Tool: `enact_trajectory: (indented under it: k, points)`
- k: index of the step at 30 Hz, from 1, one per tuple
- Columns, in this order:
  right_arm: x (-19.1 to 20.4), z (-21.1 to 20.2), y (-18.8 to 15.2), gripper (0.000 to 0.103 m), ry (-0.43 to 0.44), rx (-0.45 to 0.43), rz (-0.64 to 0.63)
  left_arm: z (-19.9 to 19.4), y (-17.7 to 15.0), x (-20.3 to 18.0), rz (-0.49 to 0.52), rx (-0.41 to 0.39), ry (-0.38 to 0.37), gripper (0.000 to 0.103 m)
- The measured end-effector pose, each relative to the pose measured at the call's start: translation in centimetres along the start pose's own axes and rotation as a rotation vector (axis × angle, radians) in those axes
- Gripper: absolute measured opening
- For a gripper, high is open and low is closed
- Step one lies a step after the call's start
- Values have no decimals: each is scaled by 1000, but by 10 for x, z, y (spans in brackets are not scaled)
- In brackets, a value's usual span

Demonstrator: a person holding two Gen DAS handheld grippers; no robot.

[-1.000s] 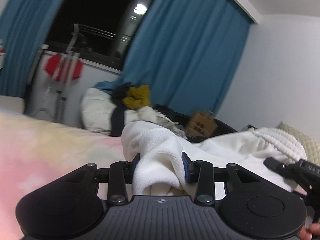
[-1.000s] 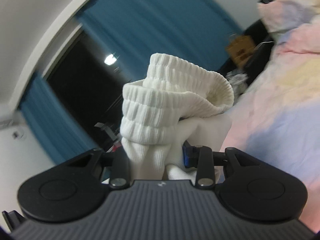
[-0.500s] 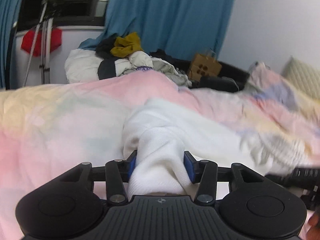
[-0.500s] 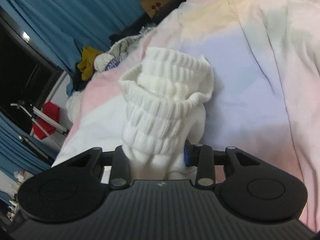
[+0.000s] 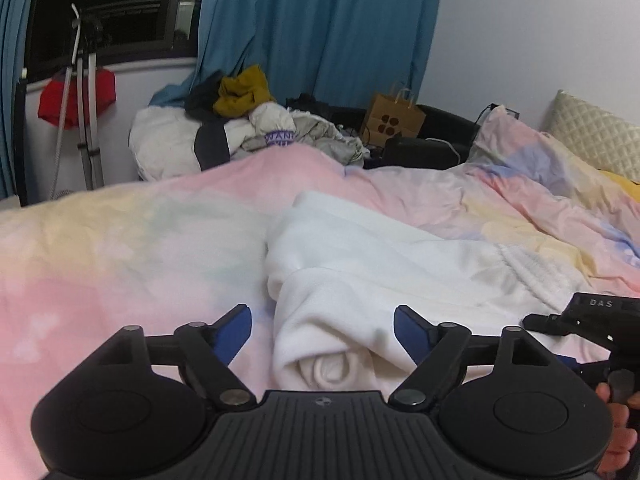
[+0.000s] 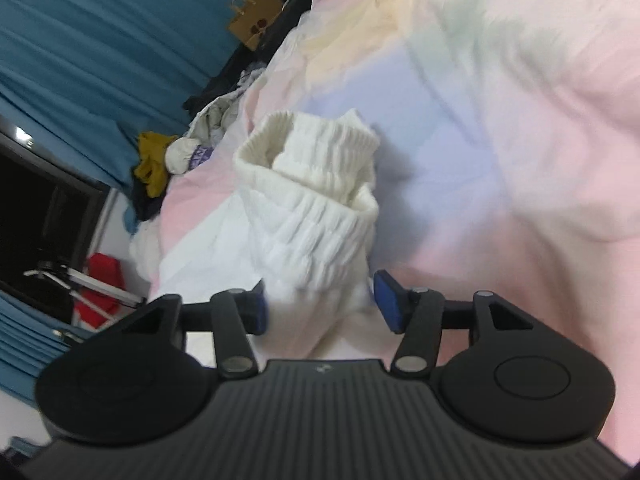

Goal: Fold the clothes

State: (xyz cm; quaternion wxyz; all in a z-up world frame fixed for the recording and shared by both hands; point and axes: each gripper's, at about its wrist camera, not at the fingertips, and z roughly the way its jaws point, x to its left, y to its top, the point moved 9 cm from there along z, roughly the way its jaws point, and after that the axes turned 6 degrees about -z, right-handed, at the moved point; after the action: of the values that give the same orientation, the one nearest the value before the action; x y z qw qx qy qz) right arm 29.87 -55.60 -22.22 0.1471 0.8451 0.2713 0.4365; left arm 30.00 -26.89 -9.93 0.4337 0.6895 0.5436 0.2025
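A white fleece garment point(image 5: 360, 264) lies bunched on the pastel bedspread point(image 5: 100, 248). In the left wrist view its rolled end sits between the jaws of my left gripper point(image 5: 322, 332), which stand wide apart and do not touch it. In the right wrist view its ribbed cuff end point(image 6: 316, 196) stands up just ahead of my right gripper point(image 6: 320, 304). Those jaws are spread with the cloth loose between them. The right gripper's body also shows in the left wrist view point(image 5: 596, 320) at the right edge.
A pile of clothes point(image 5: 240, 120) and a brown paper bag point(image 5: 394, 120) lie beyond the bed by the blue curtains point(image 5: 320, 28). A quilted pillow point(image 5: 596, 136) is at the far right. A red cloth hangs on a stand point(image 5: 80, 96) at the left.
Both grippers came down from a raised hold to the bed and both have opened, letting go of the white garment, which now rests on the bedspread.
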Motion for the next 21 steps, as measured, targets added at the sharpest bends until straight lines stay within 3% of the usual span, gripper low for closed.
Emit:
enact_trajectory:
  k: [8, 16, 21]
  points:
    - [39, -104, -7, 57, -30, -139, -287, -114, 6, -10, 40, -77, -34, 98]
    - [86, -199, -35, 57, -15, -241, -589, -217, 3, -15, 17, -129, -72, 103]
    - [97, -229, -53, 58, 9, -252, -662, -265, -5, -19, 50, -167, -66, 103]
